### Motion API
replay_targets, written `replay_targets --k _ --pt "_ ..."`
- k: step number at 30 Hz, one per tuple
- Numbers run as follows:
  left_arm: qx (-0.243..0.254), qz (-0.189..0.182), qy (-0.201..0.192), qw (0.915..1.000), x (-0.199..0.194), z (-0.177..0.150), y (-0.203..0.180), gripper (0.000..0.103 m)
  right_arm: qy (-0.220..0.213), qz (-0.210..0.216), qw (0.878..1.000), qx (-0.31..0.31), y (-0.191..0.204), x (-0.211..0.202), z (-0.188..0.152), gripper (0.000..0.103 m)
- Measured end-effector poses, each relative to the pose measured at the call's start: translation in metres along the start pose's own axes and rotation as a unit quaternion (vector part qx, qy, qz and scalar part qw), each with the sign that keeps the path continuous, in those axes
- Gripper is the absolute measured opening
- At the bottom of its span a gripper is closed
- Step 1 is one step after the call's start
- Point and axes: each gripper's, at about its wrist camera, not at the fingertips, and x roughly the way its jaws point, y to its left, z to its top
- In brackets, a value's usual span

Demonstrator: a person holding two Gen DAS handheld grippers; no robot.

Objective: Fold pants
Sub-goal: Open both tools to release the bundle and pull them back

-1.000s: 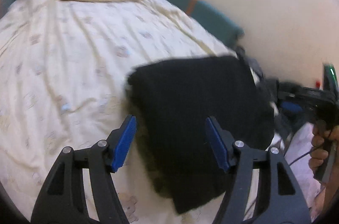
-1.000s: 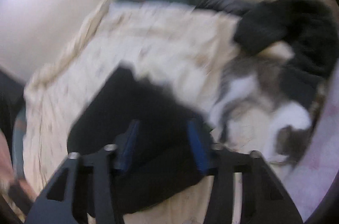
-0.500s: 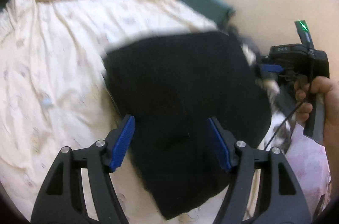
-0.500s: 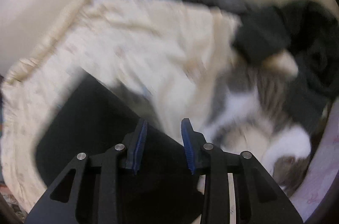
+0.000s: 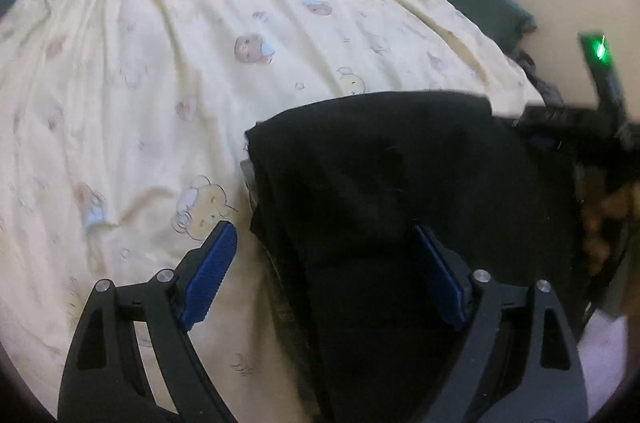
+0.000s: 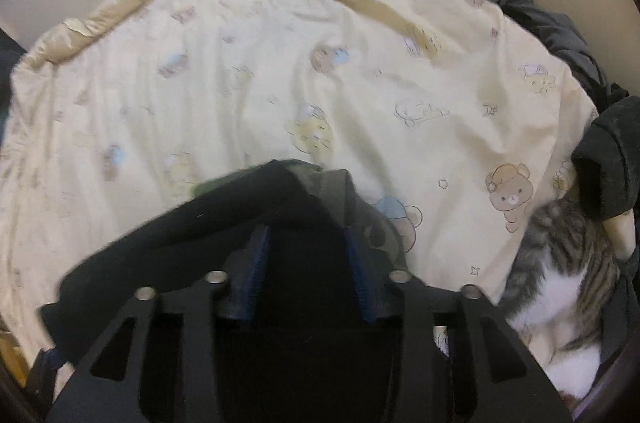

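Left claw (image 5: pixel 324 263) and right claw (image 6: pixel 308 255) opening, released over the black pants (image 5: pixel 380 183); we judge the cat (image 6: pixel 560 283) at three o'clock may disturb the fold.

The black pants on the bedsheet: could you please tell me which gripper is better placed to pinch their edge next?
Probably the left gripper: its opening jaws straddle the black pants' left edge.
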Motion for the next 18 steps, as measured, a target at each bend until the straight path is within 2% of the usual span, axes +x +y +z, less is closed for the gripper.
replay_targets --k 3,7,9,11,13,15,18 --pt "0.010 0.001 0.002 0.9999 0.005 0.001 0.002 0.089 0.017 0.007 1.000 0.024 -0.013 0.017 0.002 0.056" --pt "0.012 -0.007 -0.002 0.9999 -0.014 0.002 0.006 0.088 0.006 0.027 0.999 0.018 -0.012 -0.005 0.002 0.058" --pt "0.020 -0.005 -0.020 0.9996 -0.037 0.001 0.009 0.088 -0.024 0.043 0.999 0.006 -0.008 -0.037 -0.004 0.058" --pt "0.030 -0.003 -0.048 0.9984 -0.064 0.000 0.015 0.088 -0.063 0.064 0.996 0.005 -0.003 -0.077 -0.014 0.065" --pt "0.033 0.000 -0.074 0.9967 -0.093 -0.007 0.025 0.088 -0.098 0.088 0.991 0.007 0.006 -0.110 -0.029 0.090" --pt "0.025 0.003 -0.097 0.9950 -0.126 -0.016 0.040 0.088 -0.147 0.115 0.982 0.001 0.025 -0.152 -0.056 0.096" --pt "0.021 0.018 -0.134 0.9905 -0.177 -0.031 0.061 0.088 -0.190 0.128 0.973 -0.004 0.060 -0.197 -0.094 0.100"
